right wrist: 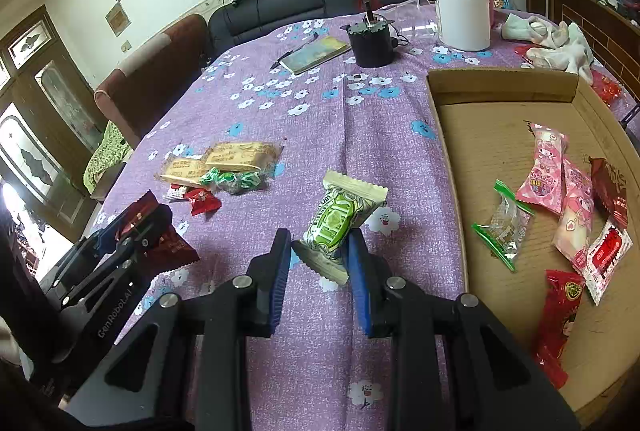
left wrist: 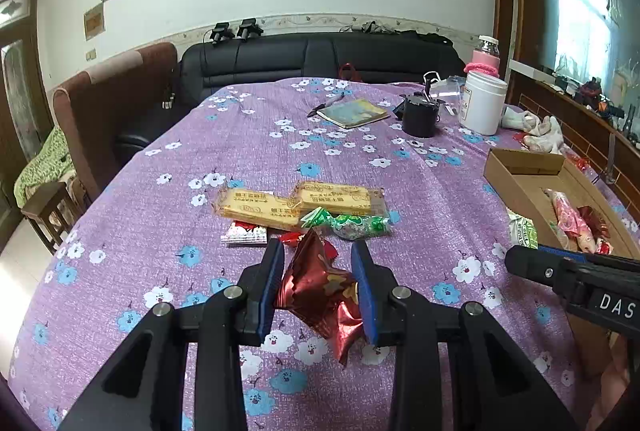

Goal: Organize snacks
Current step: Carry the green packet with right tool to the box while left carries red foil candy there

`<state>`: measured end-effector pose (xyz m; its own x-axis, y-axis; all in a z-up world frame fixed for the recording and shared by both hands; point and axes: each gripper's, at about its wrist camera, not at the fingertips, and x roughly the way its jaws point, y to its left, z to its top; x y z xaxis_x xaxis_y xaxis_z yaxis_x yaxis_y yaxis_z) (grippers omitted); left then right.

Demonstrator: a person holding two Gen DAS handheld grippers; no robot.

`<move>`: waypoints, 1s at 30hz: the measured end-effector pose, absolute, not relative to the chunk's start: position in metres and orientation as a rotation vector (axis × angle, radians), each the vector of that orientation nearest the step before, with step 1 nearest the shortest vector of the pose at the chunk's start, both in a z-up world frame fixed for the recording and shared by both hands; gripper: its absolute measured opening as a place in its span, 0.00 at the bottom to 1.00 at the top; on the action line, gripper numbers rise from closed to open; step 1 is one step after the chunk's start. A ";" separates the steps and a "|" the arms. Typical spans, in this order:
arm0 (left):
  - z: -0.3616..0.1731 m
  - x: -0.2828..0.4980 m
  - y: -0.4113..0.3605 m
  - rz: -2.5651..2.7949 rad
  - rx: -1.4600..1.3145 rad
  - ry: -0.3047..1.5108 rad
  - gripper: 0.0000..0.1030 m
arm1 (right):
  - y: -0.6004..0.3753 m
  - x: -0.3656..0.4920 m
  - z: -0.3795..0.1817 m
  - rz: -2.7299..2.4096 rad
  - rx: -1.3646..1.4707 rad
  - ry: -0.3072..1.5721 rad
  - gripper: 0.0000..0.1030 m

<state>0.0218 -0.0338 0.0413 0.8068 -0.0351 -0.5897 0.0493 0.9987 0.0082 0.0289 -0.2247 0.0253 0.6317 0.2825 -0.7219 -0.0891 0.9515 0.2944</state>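
My left gripper [left wrist: 318,253] is shut on a dark red foil snack packet [left wrist: 322,291], held above the purple flowered tablecloth. My right gripper [right wrist: 318,243] is shut on a green and white snack packet [right wrist: 340,221], just left of the cardboard box [right wrist: 452,159]. Loose snacks lie ahead of the left gripper: two yellow biscuit packs [left wrist: 300,201], a green candy bag [left wrist: 350,223] and small red packets [left wrist: 245,233]. The box holds several pink, red and green packets [right wrist: 560,199]. The left gripper also shows at the left of the right wrist view [right wrist: 132,231].
At the table's far end stand a black pot [left wrist: 419,117], a white jar [left wrist: 482,103], a pink-sleeved bottle [left wrist: 486,61], a notebook with a pen [left wrist: 352,113] and white gloves [left wrist: 540,129]. A black sofa [left wrist: 320,59] and a brown armchair [left wrist: 112,99] stand behind.
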 end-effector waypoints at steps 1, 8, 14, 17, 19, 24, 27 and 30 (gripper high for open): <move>0.041 0.022 -0.035 -0.043 0.029 0.629 0.33 | -0.224 0.029 0.025 0.214 0.239 0.863 0.30; 0.041 0.022 -0.036 -0.045 0.031 0.626 0.33 | -0.227 0.029 0.027 0.207 0.236 0.857 0.30; 0.042 0.022 -0.041 -0.075 0.005 0.639 0.33 | -0.236 0.030 0.032 0.178 0.242 0.838 0.30; 0.045 0.019 -0.046 -0.094 -0.005 0.642 0.33 | -0.242 0.031 0.035 0.141 0.230 0.824 0.30; 0.048 0.017 -0.052 -0.103 0.001 0.639 0.33 | -0.248 0.032 0.037 0.117 0.230 0.815 0.30; 0.056 0.012 -0.069 -0.152 0.002 0.641 0.33 | -0.264 0.033 0.042 0.072 0.245 0.799 0.30; 0.061 0.012 -0.083 -0.187 -0.004 0.652 0.33 | -0.274 0.035 0.044 0.048 0.263 0.798 0.30; 0.069 0.012 -0.101 -0.241 -0.020 0.666 0.33 | -0.296 0.036 0.049 0.018 0.305 0.788 0.30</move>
